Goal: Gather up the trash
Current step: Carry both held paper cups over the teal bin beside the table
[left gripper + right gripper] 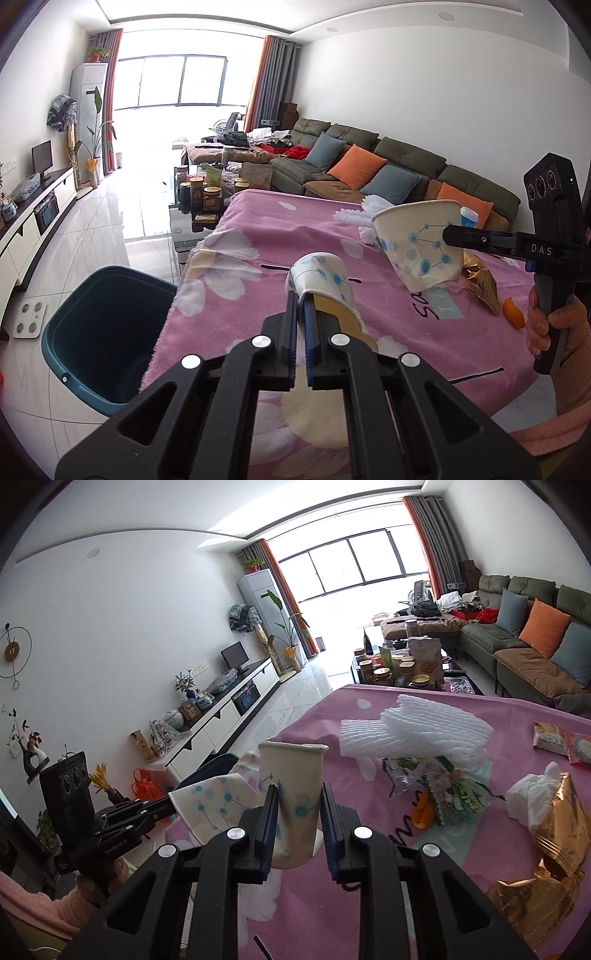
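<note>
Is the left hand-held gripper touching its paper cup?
Touching. In the left wrist view, the left hand-held gripper is shut on the crushed paper cup, whose wall is pinched flat between the fingers.

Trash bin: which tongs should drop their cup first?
Left. The left tongs hold a flattened cup right beside the bin; the right tongs hold theirs farther over the table.
</note>
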Available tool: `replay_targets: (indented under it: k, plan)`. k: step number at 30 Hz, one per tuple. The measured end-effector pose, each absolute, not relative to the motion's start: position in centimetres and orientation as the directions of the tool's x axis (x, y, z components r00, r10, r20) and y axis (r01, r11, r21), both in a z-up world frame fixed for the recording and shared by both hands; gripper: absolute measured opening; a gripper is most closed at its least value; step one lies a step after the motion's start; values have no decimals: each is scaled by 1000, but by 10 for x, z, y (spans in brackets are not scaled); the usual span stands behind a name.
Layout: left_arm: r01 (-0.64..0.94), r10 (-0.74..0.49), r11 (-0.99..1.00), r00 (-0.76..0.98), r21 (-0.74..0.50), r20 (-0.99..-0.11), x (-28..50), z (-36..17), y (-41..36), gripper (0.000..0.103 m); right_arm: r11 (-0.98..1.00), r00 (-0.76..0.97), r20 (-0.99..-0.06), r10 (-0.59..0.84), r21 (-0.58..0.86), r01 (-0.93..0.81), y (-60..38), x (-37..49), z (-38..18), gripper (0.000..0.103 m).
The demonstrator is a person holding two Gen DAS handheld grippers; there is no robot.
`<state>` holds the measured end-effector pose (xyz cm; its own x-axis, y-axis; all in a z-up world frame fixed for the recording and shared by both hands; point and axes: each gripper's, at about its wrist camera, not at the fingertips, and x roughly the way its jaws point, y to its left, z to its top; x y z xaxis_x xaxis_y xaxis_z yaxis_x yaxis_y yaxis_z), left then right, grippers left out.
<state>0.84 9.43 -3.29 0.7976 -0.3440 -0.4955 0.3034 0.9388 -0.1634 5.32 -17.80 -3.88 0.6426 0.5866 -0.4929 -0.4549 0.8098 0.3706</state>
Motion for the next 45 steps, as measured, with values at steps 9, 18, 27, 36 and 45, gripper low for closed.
replay_targets:
  k: [9,18,27,36,45]
  plan:
    - [170,-214,976,855,-135,-473,6,-22,152,4,734,549,-490,677,395,-553,-108,85,-33,21]
    - [24,-78,993,877,-119,-475,7,-22,211,4,675,465,-505,727,403,-618,-42,113,-32,21]
    - [-45,-18,992,872,-116,-489,6,-28,245,4,653,416,-538,733,388,-651,-1,122,-36,21]
    - [-82,9,989,862,-123,-506,11,-35,254,4,650,386,-569,726,385,-655,21,135,-48,21]
    - [-109,29,986,854,-124,-519,15,-41,257,4,642,363,-585,725,382,-664,37,142,-55,21]
